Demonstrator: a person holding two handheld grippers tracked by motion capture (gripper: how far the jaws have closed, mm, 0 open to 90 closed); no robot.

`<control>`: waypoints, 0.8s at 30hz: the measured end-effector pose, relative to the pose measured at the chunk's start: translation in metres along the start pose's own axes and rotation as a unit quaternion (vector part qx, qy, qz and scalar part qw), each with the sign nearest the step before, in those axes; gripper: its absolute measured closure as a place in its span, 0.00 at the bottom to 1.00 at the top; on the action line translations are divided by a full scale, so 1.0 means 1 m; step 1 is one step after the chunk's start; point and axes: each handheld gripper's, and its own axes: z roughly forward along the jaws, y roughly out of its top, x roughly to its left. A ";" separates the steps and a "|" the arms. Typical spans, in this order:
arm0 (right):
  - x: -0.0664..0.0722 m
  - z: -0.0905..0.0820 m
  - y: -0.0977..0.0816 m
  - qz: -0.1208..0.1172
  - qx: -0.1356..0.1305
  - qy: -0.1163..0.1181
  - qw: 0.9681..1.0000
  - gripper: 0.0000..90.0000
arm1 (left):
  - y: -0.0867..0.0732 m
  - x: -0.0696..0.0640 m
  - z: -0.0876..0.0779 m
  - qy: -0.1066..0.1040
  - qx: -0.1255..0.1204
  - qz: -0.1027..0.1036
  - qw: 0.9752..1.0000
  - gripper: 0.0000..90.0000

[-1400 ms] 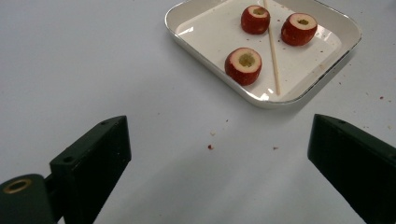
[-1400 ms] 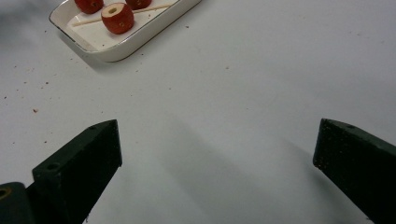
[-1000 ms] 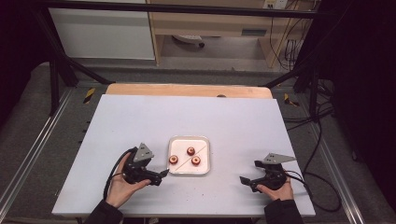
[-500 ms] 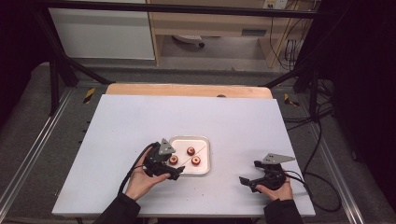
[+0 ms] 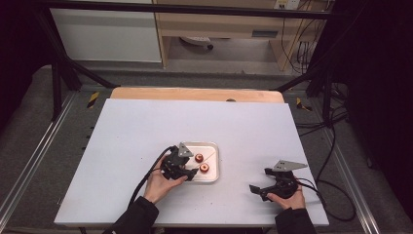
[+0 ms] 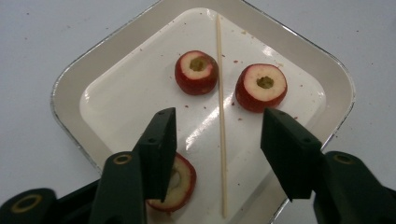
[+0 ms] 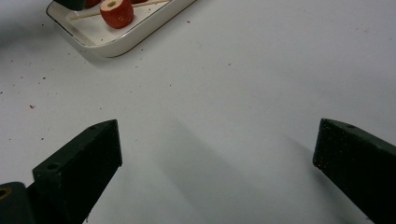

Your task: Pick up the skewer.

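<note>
A white square tray [image 6: 70, 93] holds three red cored fruit pieces and a thin wooden skewer [image 6: 219, 70]. Two pieces [image 6: 196, 72] [image 6: 261, 87] lie on either side of the skewer; the third [image 6: 180, 184] is half hidden behind one jaw. My left gripper [image 6: 219, 123] hovers over the tray [image 5: 214, 146]. Its jaws have just been closing and straddle the skewer without touching it. In the high view the left gripper [image 5: 187, 170] covers the tray's near left part. My right gripper [image 5: 259, 179] rests open on the table, right of the tray, with nothing between its jaws [image 7: 217, 140].
The tray [image 7: 116, 46] sits mid-table on a white board [image 5: 146, 126], with small red crumbs scattered around it. A wooden strip [image 5: 195, 94] runs along the far edge. Cables trail from both grippers toward the near edge.
My left gripper has moved right, from beside the tray to over its near left part, and its jaws stand narrower. The right gripper has not moved.
</note>
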 end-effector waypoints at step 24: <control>0.000 0.000 0.000 0.002 0.001 0.002 1.000 0.02 | -0.003 -0.006 0.014 0.005 0.007 -0.005 1.000 0.97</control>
